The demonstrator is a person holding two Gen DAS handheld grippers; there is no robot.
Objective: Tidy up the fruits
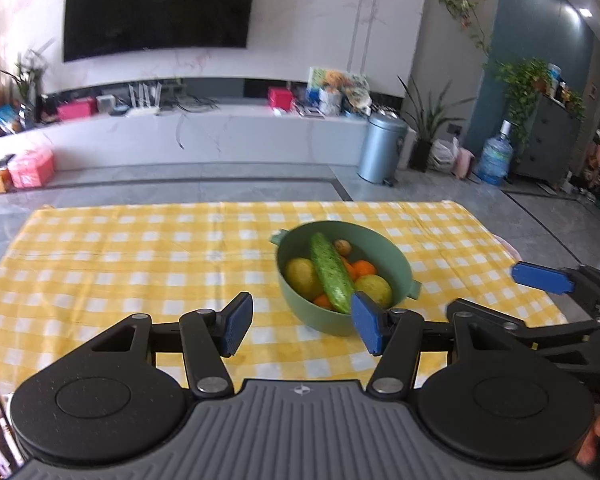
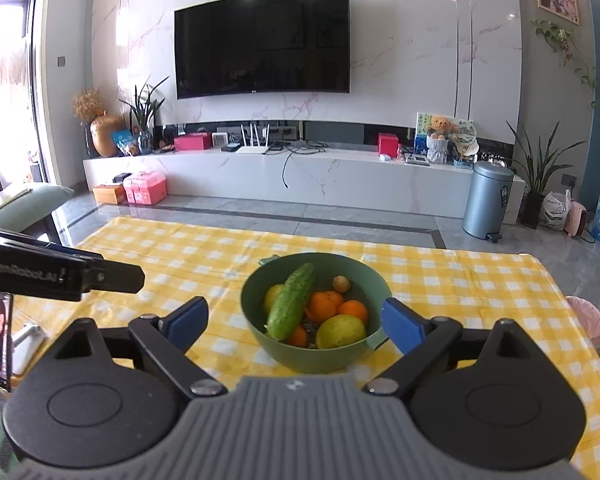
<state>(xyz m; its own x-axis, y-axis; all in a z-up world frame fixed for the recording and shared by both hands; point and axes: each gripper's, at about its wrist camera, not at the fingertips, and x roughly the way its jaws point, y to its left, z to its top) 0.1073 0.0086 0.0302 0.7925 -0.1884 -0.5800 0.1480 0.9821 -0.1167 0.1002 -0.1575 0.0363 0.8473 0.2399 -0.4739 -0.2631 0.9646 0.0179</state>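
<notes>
Nearest the cameras, the left gripper point(image 1: 300, 322) holds its fingers point(image 1: 236, 324) moderately apart with nothing between them, and the right gripper point(image 2: 296, 318) stands with its fingers point(image 2: 403, 325) wide and likewise empty; just beyond both sits the green bowl point(image 2: 374, 280) on the yellow checked tabletop point(image 1: 140, 256), already loaded with a cucumber point(image 2: 291, 301) lying slantwise across the heap, oranges point(image 2: 325, 305), yellow-green pears point(image 2: 340, 331) and a small brown fruit point(image 2: 341, 283), so the fruits look gathered and the job seems near its end; the risk from here, as I judge it, is a careless sweep of either gripper clipping the bowl's rim or handle and tipping it, or nudging the cucumber, which rides high and could roll out; the two grippers also sit close together, so they might knock each other; to the left a phone point(image 2: 0, 338) stands propped at the table's edge, within reach of a stray elbow; farther off, across bare floor, stand a blue pedal bin point(image 2: 487, 199), a low white media console point(image 2: 300, 176) and a wall-mounted television point(image 2: 262, 42), none of them in the way.
</notes>
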